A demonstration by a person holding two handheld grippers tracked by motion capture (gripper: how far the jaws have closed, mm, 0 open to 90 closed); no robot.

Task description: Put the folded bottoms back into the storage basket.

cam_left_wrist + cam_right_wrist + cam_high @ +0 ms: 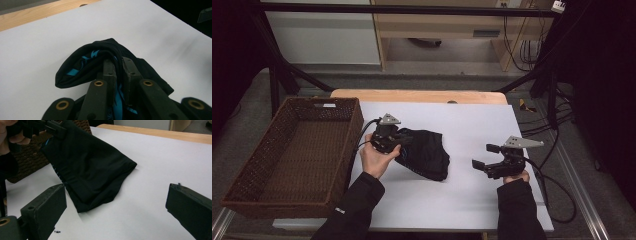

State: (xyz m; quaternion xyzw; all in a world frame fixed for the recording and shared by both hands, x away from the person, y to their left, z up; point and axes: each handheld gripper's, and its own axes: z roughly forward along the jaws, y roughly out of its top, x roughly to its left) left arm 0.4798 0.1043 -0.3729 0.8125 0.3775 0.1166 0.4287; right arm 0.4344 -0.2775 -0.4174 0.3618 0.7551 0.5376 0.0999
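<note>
While the black garment [424, 152] is pinched at its upper-left edge by the left gripper [404, 139], its body trails toward lower right across the white surface [472, 125]; the right gripper [481, 155], jaws spread, is held just right of it, the wicker basket [287, 155] at frame left.

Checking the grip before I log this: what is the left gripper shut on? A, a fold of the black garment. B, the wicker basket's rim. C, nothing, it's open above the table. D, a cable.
A: the left gripper has its jaws pinched together on a bunched fold of the black garment, with the cloth's blue print showing between them.
</note>
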